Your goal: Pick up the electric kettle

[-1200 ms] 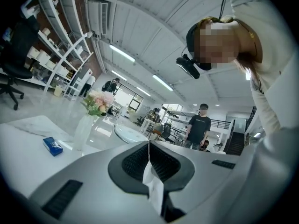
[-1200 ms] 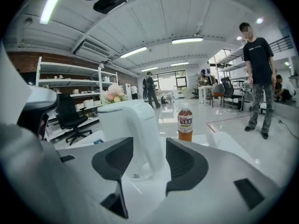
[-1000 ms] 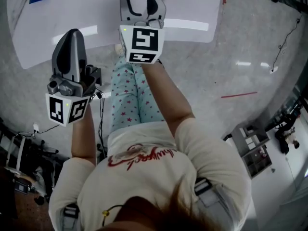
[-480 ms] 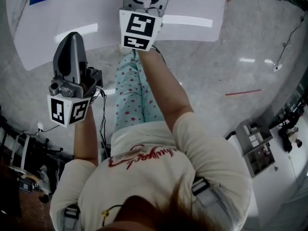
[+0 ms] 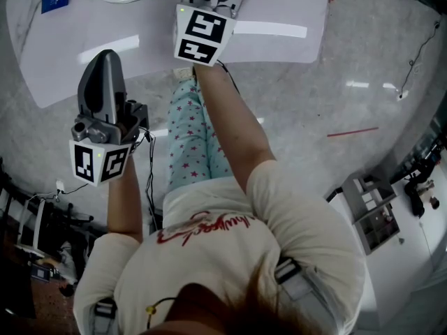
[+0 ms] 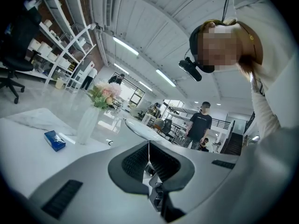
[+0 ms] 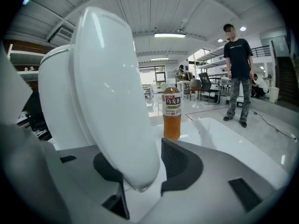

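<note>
So here's where we're at: the right gripper (image 7: 142, 164) is reached out over the white table (image 5: 279, 5), and its jaws are spread apart on either side of the handle (image 7: 112, 101) of the electric kettle (image 7: 60, 101). In the right gripper view the fat white handle fills the gap between them. The right-hand pad sits just beside the handle's edge, and we honestly can't tell if it's touching yet, while the other pad is hidden behind the handle. The kettle body stands upright on the table, just left of the handle in that view, and from the head view we only catch its round white top at the far edge of the picture.

A bottle of tea (image 7: 172, 112) stands further back on the same table, apart from the kettle.

The left gripper (image 6: 148, 153) is held up off to the side (near the person's left knee, going by the head view), pads pressed together with nothing in them. Its camera sees a clear vase of flowers (image 6: 91, 120) and a small blue box (image 6: 55, 140) on the tabletop
</note>
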{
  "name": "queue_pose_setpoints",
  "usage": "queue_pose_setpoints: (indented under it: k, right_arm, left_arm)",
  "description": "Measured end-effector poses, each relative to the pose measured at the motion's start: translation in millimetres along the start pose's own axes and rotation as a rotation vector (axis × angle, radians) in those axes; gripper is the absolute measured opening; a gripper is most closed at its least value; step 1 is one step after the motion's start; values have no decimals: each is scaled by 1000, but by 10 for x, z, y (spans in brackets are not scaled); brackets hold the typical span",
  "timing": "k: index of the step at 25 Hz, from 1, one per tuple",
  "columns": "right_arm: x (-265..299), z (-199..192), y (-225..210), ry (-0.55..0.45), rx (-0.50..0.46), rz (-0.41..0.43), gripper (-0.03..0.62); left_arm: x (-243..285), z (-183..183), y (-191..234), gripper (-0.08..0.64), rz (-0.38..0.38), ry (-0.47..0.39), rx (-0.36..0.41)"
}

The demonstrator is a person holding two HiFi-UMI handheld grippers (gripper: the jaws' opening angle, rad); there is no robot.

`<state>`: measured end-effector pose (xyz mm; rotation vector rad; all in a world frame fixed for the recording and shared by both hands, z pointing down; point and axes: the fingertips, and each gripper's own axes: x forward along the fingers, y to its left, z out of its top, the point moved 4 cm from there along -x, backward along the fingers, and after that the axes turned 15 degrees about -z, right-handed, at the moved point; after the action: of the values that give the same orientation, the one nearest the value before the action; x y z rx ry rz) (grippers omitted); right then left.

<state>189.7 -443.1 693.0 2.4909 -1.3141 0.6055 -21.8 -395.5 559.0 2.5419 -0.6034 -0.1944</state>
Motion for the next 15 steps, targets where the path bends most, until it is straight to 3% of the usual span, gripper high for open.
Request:
queue_pose_setpoints:
  k: [5, 8, 15]
  right_arm:
    - [89, 18, -3, 3, 49, 13, 158]
    - [141, 42, -2, -2, 88, 23, 78]
    - [196, 103, -76, -19, 188, 4, 58]
  left_arm:
    - [23, 13, 26, 12, 3, 1, -1]
    - [33, 26, 54, 12, 8, 3, -5]
    - [28, 25, 67, 12, 12, 8, -13]
